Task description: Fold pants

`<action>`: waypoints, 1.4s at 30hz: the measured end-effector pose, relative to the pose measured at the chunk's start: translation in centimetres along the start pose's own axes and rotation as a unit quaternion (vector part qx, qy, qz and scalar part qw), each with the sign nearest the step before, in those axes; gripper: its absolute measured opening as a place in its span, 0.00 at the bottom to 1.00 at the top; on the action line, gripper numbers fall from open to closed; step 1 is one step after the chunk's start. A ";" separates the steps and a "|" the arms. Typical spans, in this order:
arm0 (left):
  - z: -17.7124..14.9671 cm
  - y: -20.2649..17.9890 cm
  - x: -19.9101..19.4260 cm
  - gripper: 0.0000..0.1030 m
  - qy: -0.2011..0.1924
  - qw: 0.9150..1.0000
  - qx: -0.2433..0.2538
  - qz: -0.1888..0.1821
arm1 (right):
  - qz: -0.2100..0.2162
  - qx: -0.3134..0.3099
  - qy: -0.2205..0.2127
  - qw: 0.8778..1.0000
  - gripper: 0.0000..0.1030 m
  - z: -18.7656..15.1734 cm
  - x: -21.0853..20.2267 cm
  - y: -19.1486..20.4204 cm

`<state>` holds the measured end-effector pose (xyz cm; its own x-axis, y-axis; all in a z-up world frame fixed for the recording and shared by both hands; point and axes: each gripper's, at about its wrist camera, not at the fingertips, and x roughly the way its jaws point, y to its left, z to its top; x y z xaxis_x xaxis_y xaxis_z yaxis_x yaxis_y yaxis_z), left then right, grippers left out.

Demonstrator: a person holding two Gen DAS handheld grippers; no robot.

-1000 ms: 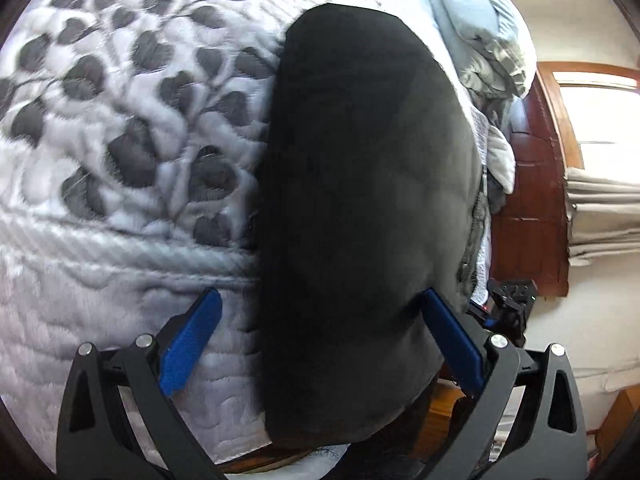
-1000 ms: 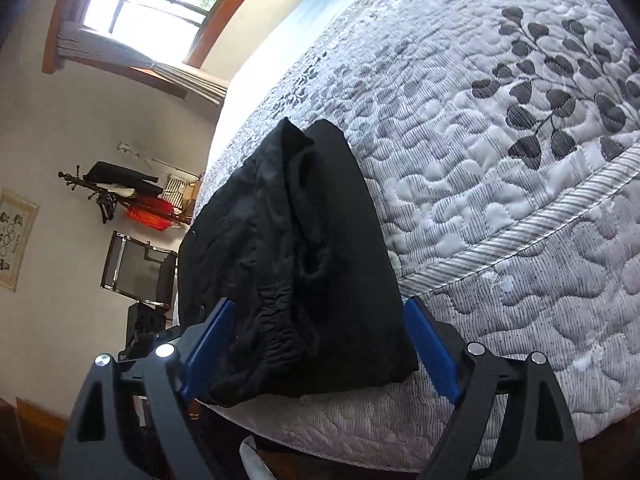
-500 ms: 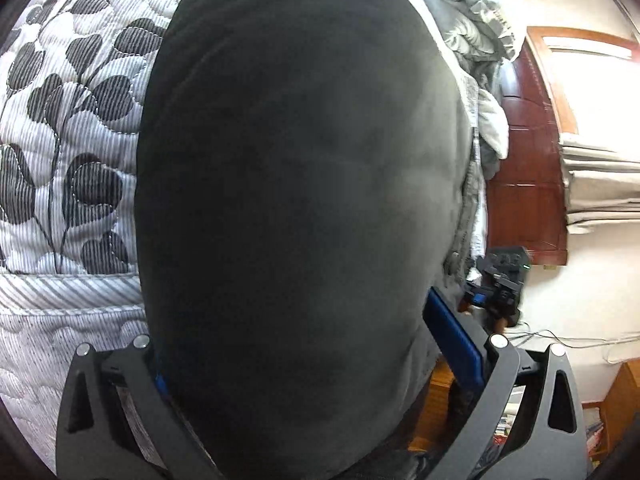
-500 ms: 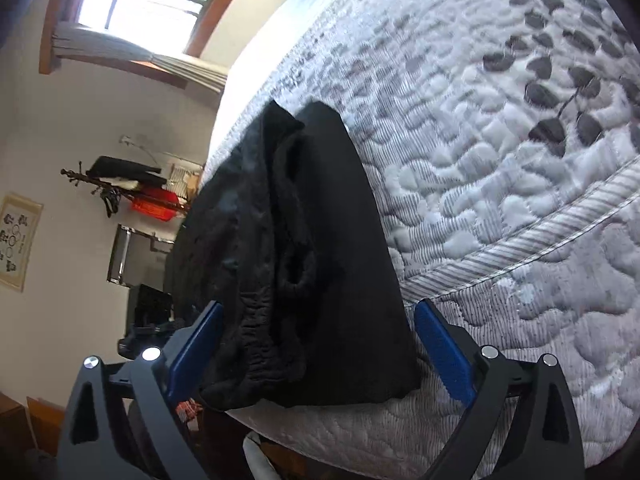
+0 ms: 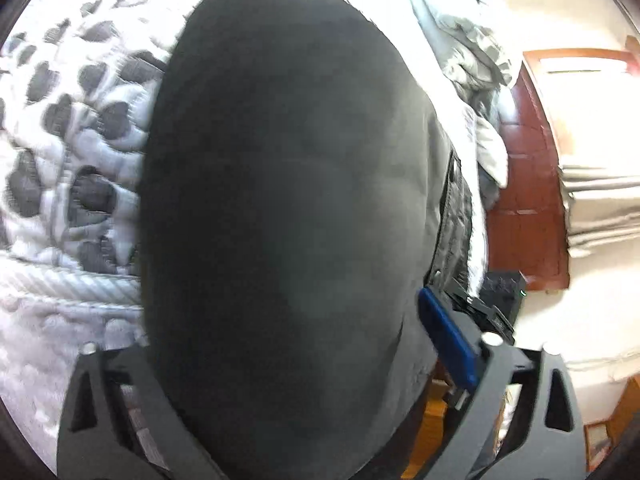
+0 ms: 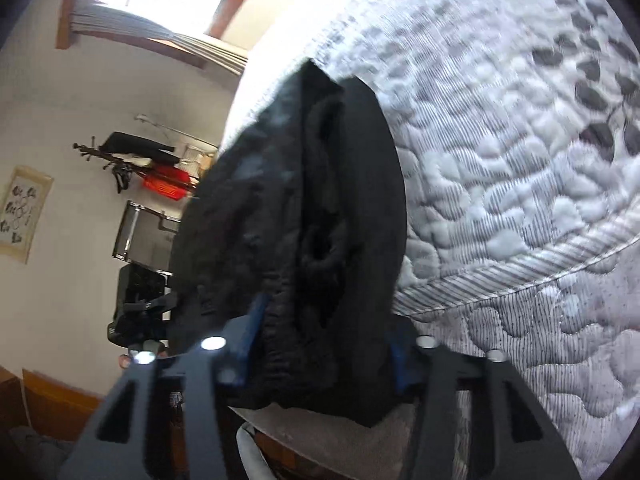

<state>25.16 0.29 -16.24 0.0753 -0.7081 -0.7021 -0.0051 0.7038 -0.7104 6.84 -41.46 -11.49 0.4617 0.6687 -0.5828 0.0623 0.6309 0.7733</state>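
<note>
Folded black pants (image 5: 288, 200) lie on the grey leaf-patterned quilt (image 5: 60, 160) near the bed's edge. In the left wrist view they fill the space between the jaws of my left gripper (image 5: 284, 328), which are closing. Its right blue pad (image 5: 448, 336) stands at the cloth's edge, and its left finger is hidden by the cloth. From the right wrist, the gathered waistband end of the pants (image 6: 320, 220) is bunched between the closing jaws of my right gripper (image 6: 324, 340). Both blue pads (image 6: 250, 332) touch the fabric. The quilt (image 6: 520, 160) spreads to the right.
A heap of grey bedding (image 5: 472, 52) lies beyond the pants, by a red-brown wooden panel (image 5: 528, 200). Off the bed's side are a window with blinds (image 6: 160, 12), a coat rack (image 6: 132, 152), a dark chair (image 6: 140, 236) and a framed picture (image 6: 24, 212).
My left gripper has pushed forward, so the pants now cover its left finger. My right gripper's jaws have narrowed from wide apart onto the waistband end.
</note>
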 end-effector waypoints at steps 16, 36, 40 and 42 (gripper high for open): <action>2.1 -2.9 -6.4 0.35 -0.118 0.993 0.024 -0.013 | -0.019 -0.152 -0.056 0.987 0.36 4.0 -3.0 12.8; 12.1 -1.4 -2.1 0.60 -0.123 0.991 0.004 0.054 | -0.054 -0.057 -0.021 0.997 0.44 14.4 7.1 6.0; 11.8 0.5 -1.2 0.76 -0.118 0.992 0.009 0.049 | -0.041 -0.015 -0.019 0.999 0.74 13.1 8.0 2.2; 11.8 0.9 -1.1 0.78 -0.117 0.992 0.016 0.053 | -0.033 -0.009 -0.024 0.999 0.78 12.5 8.1 1.4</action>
<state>36.80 2.37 -15.56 0.3046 -0.5995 -0.7402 0.0050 0.7781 -0.6281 21.73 -40.07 -12.07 0.4984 0.6058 -0.6202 0.0791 0.6806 0.7284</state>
